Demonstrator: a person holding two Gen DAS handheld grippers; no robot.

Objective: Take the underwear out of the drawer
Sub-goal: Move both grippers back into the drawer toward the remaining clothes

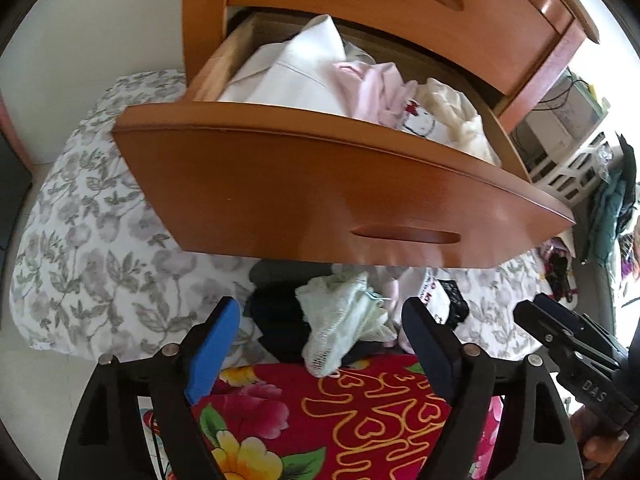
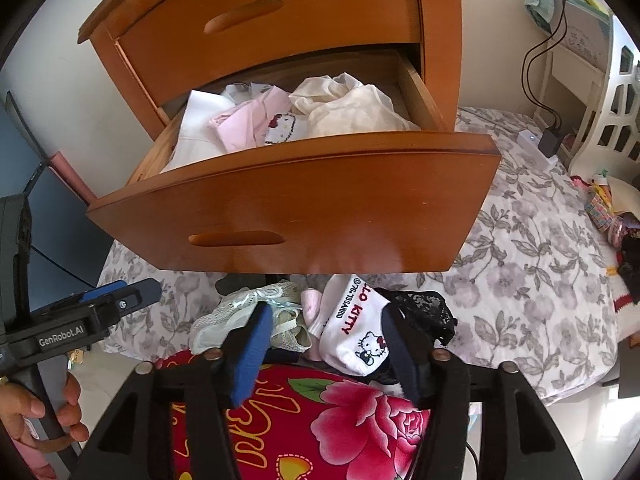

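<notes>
The wooden drawer [image 1: 304, 184] [image 2: 280, 200] stands pulled out, holding a white folded garment [image 1: 288, 76], pink clothes [image 2: 248, 124] and cream fabric [image 2: 352, 108]. Below its front lies a small pile of underwear. In the left wrist view my left gripper [image 1: 320, 340] is open, with a pale green lace pair [image 1: 344, 320] lying loose between its fingers. In the right wrist view my right gripper [image 2: 326, 344] is open around a white Hello Kitty pair [image 2: 352, 332], and the pads do not press on it. Black lace underwear [image 2: 424, 308] lies just to the right.
A red flowered cloth [image 1: 320, 416] [image 2: 320, 420] lies under both grippers. The bed's grey floral sheet [image 1: 92, 240] [image 2: 532, 264] spreads beneath the drawer. The upper drawer [image 2: 260, 20] is shut. A white lattice basket [image 2: 612, 120], a charger with cable [image 2: 550, 136] and clutter [image 2: 616, 216] sit at the right.
</notes>
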